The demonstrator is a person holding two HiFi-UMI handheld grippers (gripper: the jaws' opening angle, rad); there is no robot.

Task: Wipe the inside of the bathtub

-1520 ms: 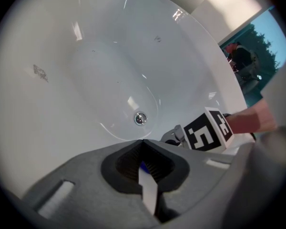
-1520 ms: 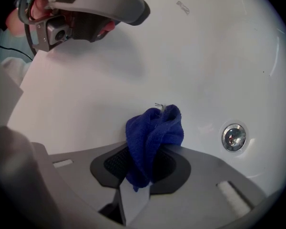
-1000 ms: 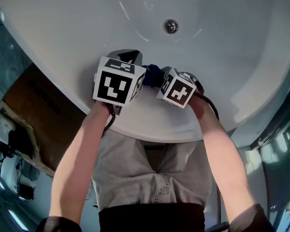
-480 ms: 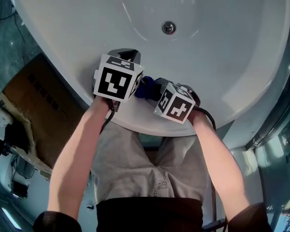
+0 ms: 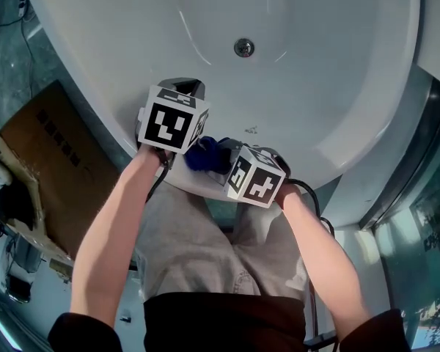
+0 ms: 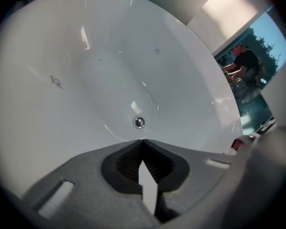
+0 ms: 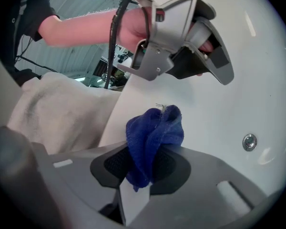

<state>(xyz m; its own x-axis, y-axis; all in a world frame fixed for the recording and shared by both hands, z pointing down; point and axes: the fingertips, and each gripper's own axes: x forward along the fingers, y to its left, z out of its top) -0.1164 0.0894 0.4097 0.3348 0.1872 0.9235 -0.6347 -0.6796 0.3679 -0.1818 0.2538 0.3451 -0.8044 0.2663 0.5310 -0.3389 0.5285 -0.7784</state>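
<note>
- The white bathtub [image 5: 337, 64] fills the upper part of the head view. Its curved inside is bare and glossy, and its near rim runs just under the two grippers.
- The person stands at that near rim, with light trousers [image 5: 198, 248] below and both bare forearms reaching forward over the edge.
- A brown cardboard box [image 5: 51, 160] lies on the floor to the left of the tub, well apart from the grippers.
- The left gripper [image 6: 142, 144] is held over the near wall and points down into the basin. Its jaws are pressed together at the tips with nothing between them, and the drain sits just beyond those tips in its own view.
- The right gripper [image 7: 150, 154] is held close beside the left one, over the near rim. Its jaws are clamped on the blue cloth.
- The blue cloth [image 7: 155, 132] is bunched into a wad (a loose thread sticks out at its top). It stands up from the right gripper's jaws and shows between the two marker cubes in the head view. Whether it touches the tub surface cannot be told.
- The round metal drain [image 5: 243, 48] is in the tub floor, well apart from the cloth.
- A small grey mark [image 6: 56, 81] is on the tub wall.
</note>
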